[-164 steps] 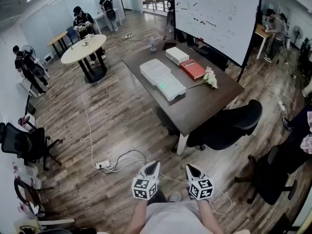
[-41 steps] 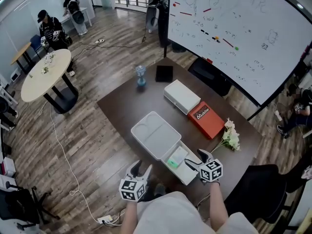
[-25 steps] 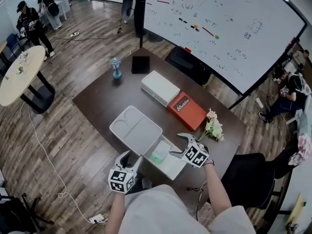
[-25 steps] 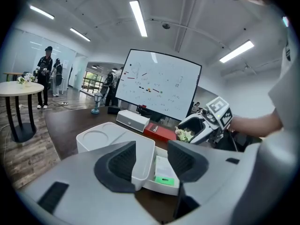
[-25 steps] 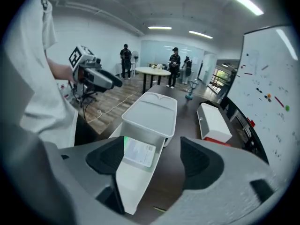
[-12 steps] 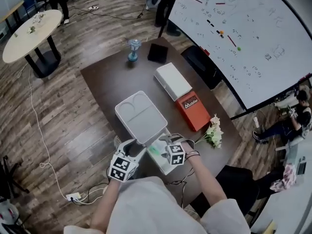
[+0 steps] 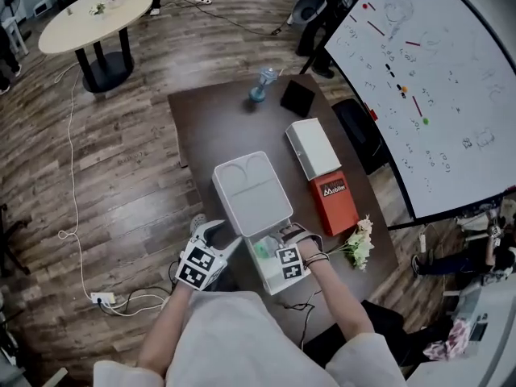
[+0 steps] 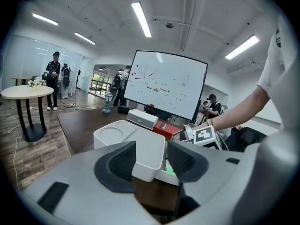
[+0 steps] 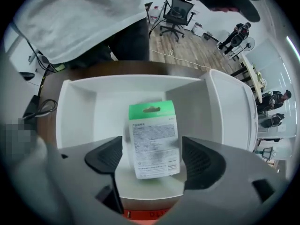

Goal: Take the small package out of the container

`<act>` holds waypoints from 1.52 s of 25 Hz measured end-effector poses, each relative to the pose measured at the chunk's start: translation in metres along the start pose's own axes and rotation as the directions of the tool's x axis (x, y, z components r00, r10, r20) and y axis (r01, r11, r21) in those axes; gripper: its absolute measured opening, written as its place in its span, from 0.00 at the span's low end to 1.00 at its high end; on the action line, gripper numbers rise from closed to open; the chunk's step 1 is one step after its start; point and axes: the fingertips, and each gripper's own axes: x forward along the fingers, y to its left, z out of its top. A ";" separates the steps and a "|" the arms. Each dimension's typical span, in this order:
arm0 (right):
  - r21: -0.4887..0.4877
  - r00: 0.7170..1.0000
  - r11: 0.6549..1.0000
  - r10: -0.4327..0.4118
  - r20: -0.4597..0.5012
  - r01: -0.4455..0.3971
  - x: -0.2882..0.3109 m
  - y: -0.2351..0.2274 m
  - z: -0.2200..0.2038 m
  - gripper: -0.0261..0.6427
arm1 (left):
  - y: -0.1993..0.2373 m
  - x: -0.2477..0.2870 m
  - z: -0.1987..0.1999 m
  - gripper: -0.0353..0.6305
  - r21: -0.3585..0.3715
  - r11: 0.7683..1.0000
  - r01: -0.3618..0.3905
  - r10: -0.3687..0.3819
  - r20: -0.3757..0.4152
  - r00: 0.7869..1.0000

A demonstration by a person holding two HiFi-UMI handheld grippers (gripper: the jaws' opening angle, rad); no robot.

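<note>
Task stage: approach complete, grasp not yet made. The white container [image 7: 275, 279] stands at the near edge of the desk [image 7: 214, 127] with its lid [image 7: 251, 192] folded open on the far side, and the small package [image 9: 153, 139], white with a green header, lies flat on the container floor. The right gripper [image 7: 292, 236] points down into the container; its jaws are spread and have just been opening, with the package between them but, as far as can be seen, not yet pinched. The left gripper [image 7: 219, 236] sits at the container's near left corner, jaws spread, with that corner showing between them and no contact visible. Remaining, by judgement: close on the package, lift it clear of the walls and set it outside. Surface: a dark brown desk also carrying 1 white box [image 7: 313, 147], 1 red box [image 7: 334, 202] near it, a spray of pale flowers [image 7: 360, 244] at the right, a blue bottle [image 7: 258, 93] and a black object [image 7: 297, 97] at the far end. Room: wood-plank floor [image 7: 121, 176] with a trailing cable [image 7: 71, 135], a round table [image 7: 95, 8] far left, and a large whiteboard [image 7: 435, 87] to the right.
</note>
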 end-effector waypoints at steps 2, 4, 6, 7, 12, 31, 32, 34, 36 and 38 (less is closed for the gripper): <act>0.000 1.000 1.000 0.003 0.008 -0.003 0.003 -0.005 0.002 0.64 | 0.005 -0.003 0.003 0.36 0.000 1.000 -0.010 0.010 0.000 1.000; -0.013 1.000 1.000 0.024 0.012 -0.024 0.007 -0.006 0.006 0.63 | 0.007 -0.002 0.001 0.36 0.005 1.000 -0.009 0.009 -0.006 1.000; -0.020 0.997 0.997 0.071 0.006 -0.071 0.010 -0.002 0.006 0.62 | 0.007 0.003 0.002 0.36 0.014 1.000 -0.004 0.004 -0.009 1.000; -0.022 0.995 0.995 0.097 0.002 -0.097 0.012 -0.001 0.005 0.62 | 0.007 0.005 0.004 0.36 0.018 1.000 -0.003 0.003 -0.011 1.000; -0.031 0.987 0.987 0.159 0.013 -0.159 0.012 -0.003 0.006 0.60 | 0.007 0.015 0.009 0.36 0.037 0.999 0.009 -0.008 -0.032 0.999; 0.032 0.989 0.990 0.137 0.050 -0.139 0.008 0.003 0.002 0.56 | -0.007 0.014 0.003 0.36 0.029 0.999 0.028 -0.026 -0.051 0.998; 0.038 0.989 0.990 0.137 0.051 -0.139 0.007 0.004 0.002 0.56 | -0.008 0.013 0.003 0.36 0.030 0.999 0.028 -0.026 -0.053 0.998; 0.055 0.987 0.987 0.150 0.054 -0.153 0.005 0.010 0.003 0.56 | -0.012 0.012 0.001 0.36 0.032 0.999 0.033 -0.031 -0.057 0.998; 0.086 0.984 0.981 0.167 0.060 -0.172 0.003 0.018 0.002 0.56 | -0.017 0.012 -0.001 0.36 0.033 0.999 0.041 -0.039 -0.054 0.998; 0.111 0.985 0.980 0.161 0.067 -0.168 0.001 0.018 0.001 0.56 | -0.016 0.013 -0.001 0.36 0.039 0.998 0.044 -0.042 -0.050 0.998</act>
